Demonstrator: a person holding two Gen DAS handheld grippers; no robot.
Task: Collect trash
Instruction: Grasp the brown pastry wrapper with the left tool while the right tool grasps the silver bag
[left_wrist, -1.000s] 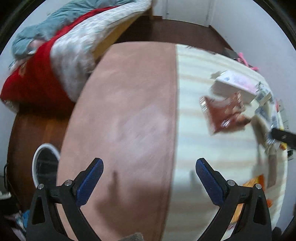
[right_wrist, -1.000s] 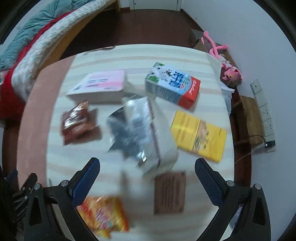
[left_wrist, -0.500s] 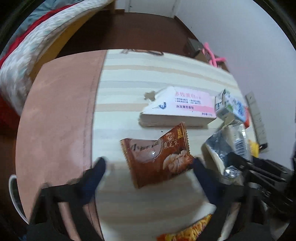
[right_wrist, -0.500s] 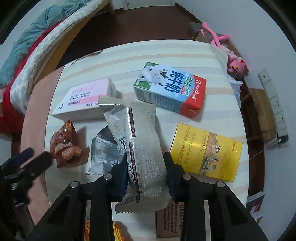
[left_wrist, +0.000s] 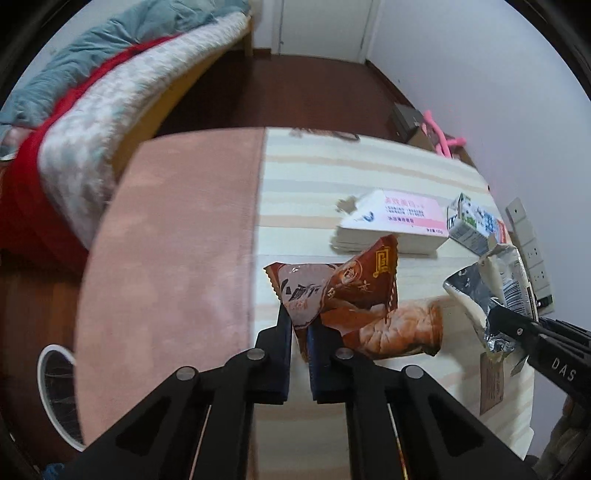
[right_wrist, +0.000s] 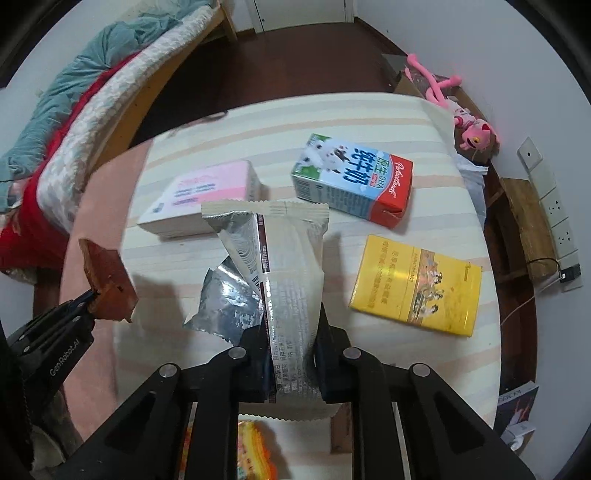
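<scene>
My left gripper (left_wrist: 300, 325) is shut on a brown snack wrapper (left_wrist: 351, 295) and holds it above the striped tablecloth (left_wrist: 314, 184). The wrapper also shows in the right wrist view (right_wrist: 107, 284) at the left. My right gripper (right_wrist: 291, 332) is shut on a silver and white wrapper (right_wrist: 280, 266), lifted over the table; it also shows in the left wrist view (left_wrist: 495, 280) at the right. A white-rimmed bin (left_wrist: 55, 391) stands on the floor at lower left.
On the table lie a pink and white box (right_wrist: 203, 195), a milk carton (right_wrist: 354, 181), a yellow box (right_wrist: 417, 284), an orange snack packet (right_wrist: 255, 450) and a brown card (left_wrist: 491, 380). A bed (left_wrist: 92, 92) stands left. A pink toy (right_wrist: 461, 107) lies right.
My left gripper swung right over the table and shut on the brown wrapper, lifting it. My right gripper shut on the silver wrapper and raised it.
</scene>
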